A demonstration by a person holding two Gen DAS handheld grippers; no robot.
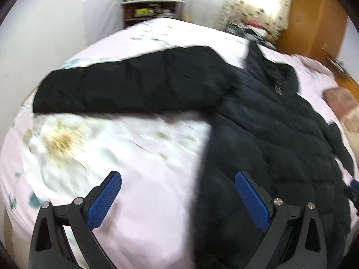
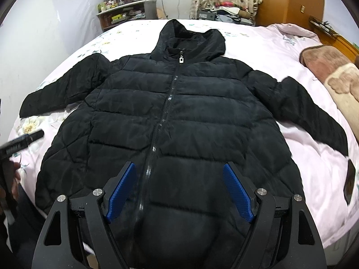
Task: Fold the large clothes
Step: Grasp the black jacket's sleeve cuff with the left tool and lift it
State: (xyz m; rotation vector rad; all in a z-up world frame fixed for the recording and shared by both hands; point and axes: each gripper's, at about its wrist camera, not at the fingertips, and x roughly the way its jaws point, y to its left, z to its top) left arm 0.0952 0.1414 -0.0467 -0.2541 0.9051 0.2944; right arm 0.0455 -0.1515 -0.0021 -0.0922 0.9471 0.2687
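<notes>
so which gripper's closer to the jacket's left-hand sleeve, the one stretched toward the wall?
Left. The left gripper hangs open over the bedsheet just below that sleeve. The right gripper, also open, sits over the jacket front at the zipper, farther away.

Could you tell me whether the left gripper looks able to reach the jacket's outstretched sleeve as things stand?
Probably yes: the left gripper is open, and only bare bedsheet lies between it and the sleeve.

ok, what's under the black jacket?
The black jacket lies flat on a pink floral bedsheet, which shows all around it. Whatever sits directly beneath the jacket is covered.
</notes>
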